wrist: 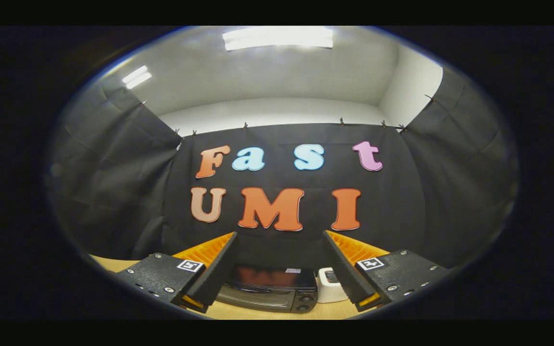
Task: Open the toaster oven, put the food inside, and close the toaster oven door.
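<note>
A black toaster oven (270, 290) stands on the wooden table (108, 263), well below and beyond my fingers, seen between them. Its glass door looks closed, and its knobs (306, 300) sit on its right side. A small white object (331, 284) rests just right of the oven; I cannot tell what it is. My gripper (279, 234) is held high above the table and stands open, with nothing between the fingers.
Black cloth walls close the booth at the back and on both sides. Bare table top (267, 315) lies in front of the oven.
</note>
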Available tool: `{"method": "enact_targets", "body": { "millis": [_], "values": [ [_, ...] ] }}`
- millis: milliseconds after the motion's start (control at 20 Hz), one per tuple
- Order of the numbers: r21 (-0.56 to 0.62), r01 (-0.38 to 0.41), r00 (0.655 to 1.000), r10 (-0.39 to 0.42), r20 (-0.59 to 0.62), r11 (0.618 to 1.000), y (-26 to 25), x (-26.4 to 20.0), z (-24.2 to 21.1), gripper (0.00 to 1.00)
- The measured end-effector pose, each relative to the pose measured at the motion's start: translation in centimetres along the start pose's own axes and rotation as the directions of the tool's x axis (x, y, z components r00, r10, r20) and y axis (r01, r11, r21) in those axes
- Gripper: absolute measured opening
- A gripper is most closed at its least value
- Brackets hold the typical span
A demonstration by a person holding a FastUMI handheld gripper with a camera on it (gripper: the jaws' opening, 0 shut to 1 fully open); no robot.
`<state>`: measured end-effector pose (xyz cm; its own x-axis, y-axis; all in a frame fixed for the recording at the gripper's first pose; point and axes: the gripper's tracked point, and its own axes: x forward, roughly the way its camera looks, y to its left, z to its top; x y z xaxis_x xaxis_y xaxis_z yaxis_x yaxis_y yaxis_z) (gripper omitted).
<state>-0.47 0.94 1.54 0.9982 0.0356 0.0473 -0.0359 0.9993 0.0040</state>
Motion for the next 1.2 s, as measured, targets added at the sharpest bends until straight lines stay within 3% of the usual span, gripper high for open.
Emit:
{"method": "enact_targets", "body": {
  "millis": [650,950,1200],
  "values": [
    [0.055,-0.027,0.995,0.032,-0.090,0.998,2.1,2.7,-4.4,1.00],
    [0.057,-0.033,0.977,0.044,-0.208,0.998,4.1,5.3,-10.2,1.00],
    [0.043,-0.020,0.939,0.034,-0.342,0.999,5.5,7.5,-17.1,1.00]
  ]
}}
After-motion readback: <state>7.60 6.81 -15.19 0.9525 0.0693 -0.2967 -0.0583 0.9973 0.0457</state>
